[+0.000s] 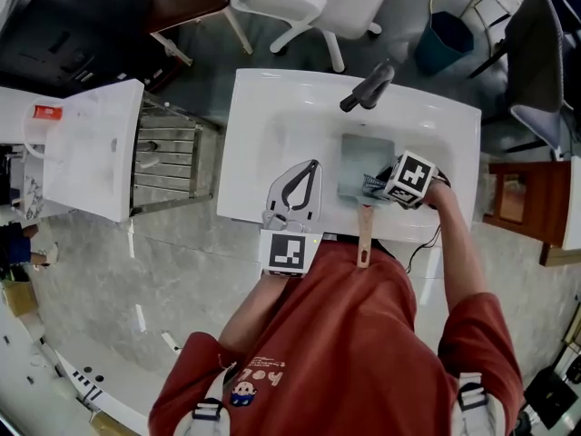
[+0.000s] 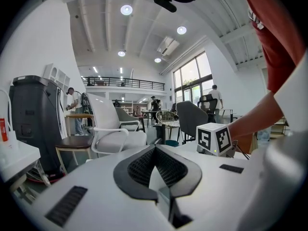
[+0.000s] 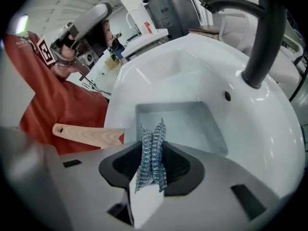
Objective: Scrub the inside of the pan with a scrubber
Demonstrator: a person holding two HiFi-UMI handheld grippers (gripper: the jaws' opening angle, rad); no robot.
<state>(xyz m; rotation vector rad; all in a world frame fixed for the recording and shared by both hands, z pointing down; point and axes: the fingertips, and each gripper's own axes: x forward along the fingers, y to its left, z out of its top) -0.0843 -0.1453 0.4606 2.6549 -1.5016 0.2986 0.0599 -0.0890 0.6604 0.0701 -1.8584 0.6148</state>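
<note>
- Sitting in the white sink (image 1: 272, 116), the square grey pan (image 1: 361, 157) lies just ahead of the fingers of the right gripper (image 1: 379, 186), its wooden handle (image 1: 364, 239) pointing back past them.
- Right fingers clamped on the steel scrubber (image 3: 150, 153) at the pan's near edge.
- Left gripper (image 1: 313, 165): fingers closed together, holding nothing, beside the pan.

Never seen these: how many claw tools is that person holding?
2: left gripper, shut and empty, at the sink's edge; right gripper, clamping a scrubber over the pan.
</note>
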